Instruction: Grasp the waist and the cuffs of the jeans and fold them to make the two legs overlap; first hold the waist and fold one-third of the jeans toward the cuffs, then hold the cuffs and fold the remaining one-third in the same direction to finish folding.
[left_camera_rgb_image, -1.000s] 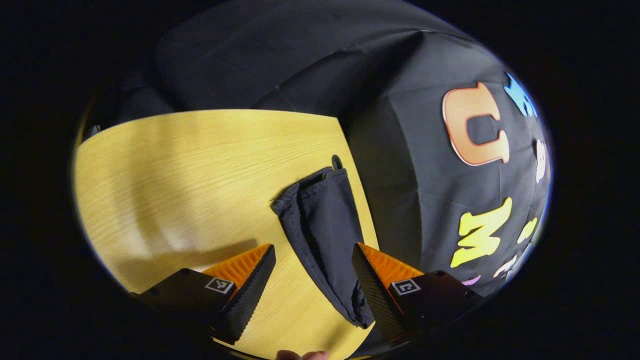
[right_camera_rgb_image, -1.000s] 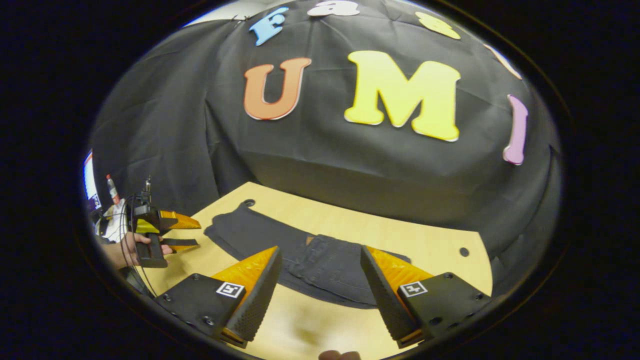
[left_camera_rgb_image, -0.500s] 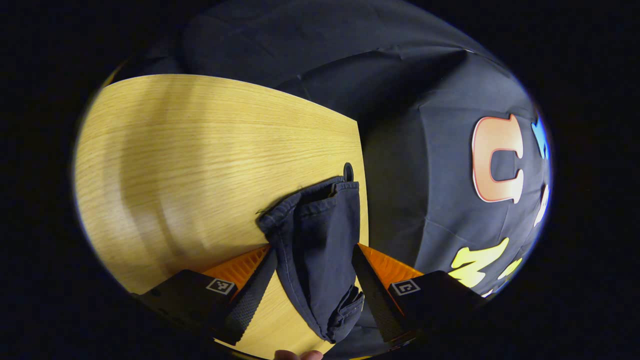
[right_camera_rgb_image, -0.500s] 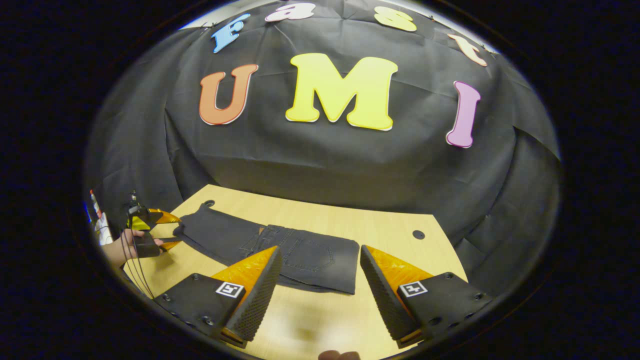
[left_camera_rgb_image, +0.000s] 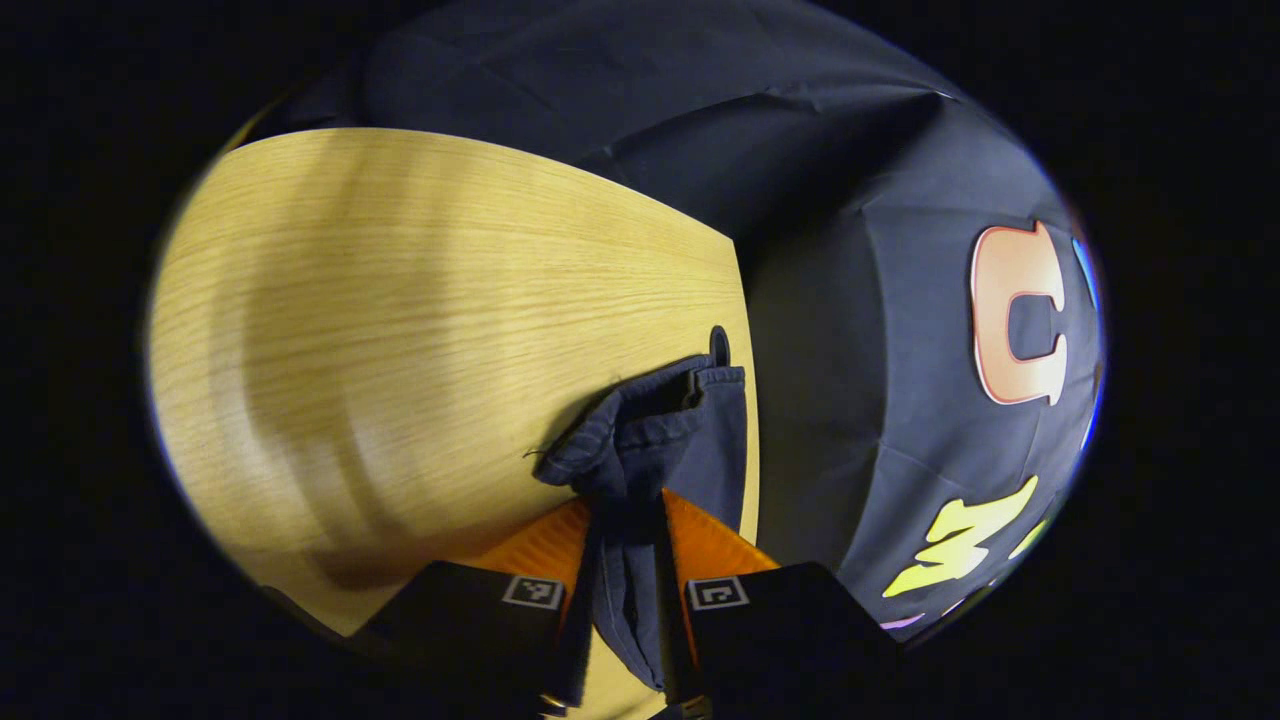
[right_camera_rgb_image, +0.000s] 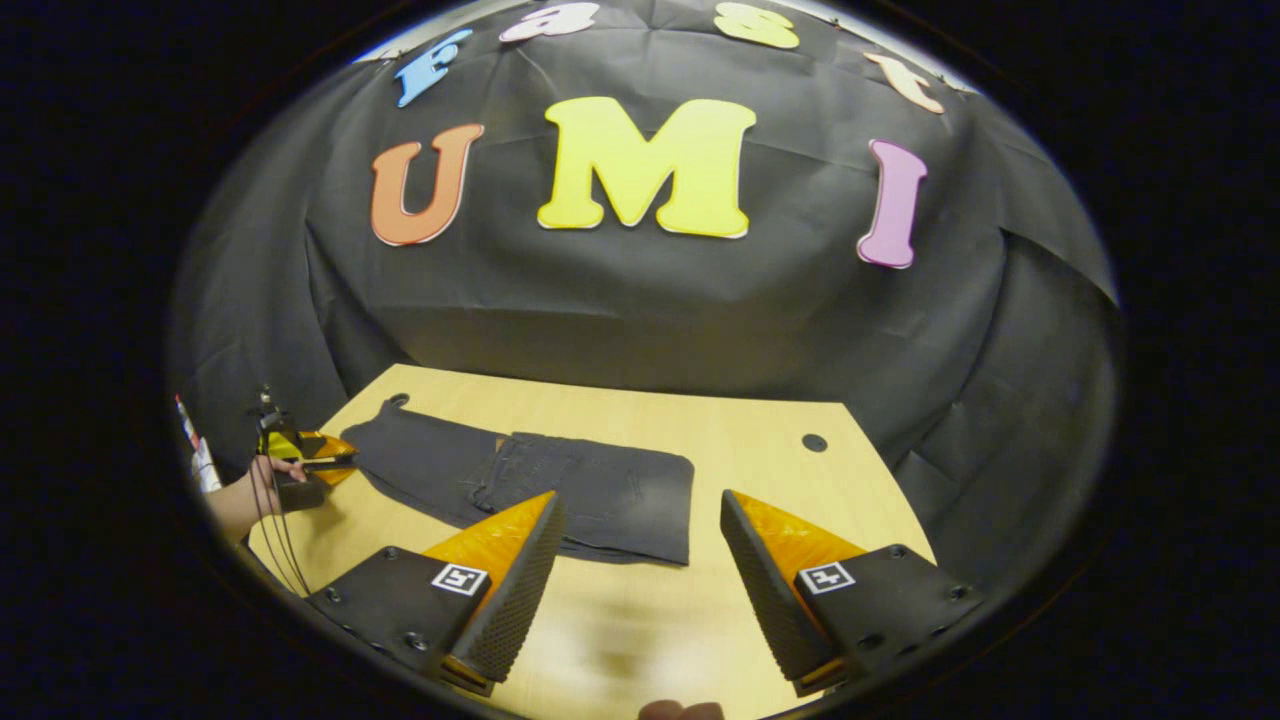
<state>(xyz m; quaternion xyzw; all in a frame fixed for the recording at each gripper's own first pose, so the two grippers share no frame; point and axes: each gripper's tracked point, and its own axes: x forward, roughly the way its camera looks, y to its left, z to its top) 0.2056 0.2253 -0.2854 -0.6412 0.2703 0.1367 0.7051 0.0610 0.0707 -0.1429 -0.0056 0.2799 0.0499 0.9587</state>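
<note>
I take the table's cable hole (right_camera_rgb_image: 814, 441) as my landmark, reading from the left. Farthest from it, at the table's (right_camera_rgb_image: 640, 620) left end, my left gripper (left_camera_rgb_image: 625, 540) has its two fingers pressed together on the bunched cuffs (left_camera_rgb_image: 650, 430) of the jeans (right_camera_rgb_image: 530, 485); in the right gripper view it sits at that same end in my hand (right_camera_rgb_image: 245, 495), touching the cloth's edge. From there the jeans run lengthwise toward the hole. The waist portion (right_camera_rgb_image: 600, 490) already lies folded over the middle, its folded edge stopping short of the hole with bare wood between. I judge the first third done and the cuff fold in hand.

Nearest the hole's side, my right gripper (right_camera_rgb_image: 640, 560) hangs above the front of the table with its fingers spread wide, holding nothing and apart from the cloth.

What matters next: the garment's long axis points from my left gripper straight toward the hole, so the cuffs should travel along that line and land on the folded stack. My left hand is on the cuffs; my right is nearer the folded waist and could steady it if the stack slides.
</note>
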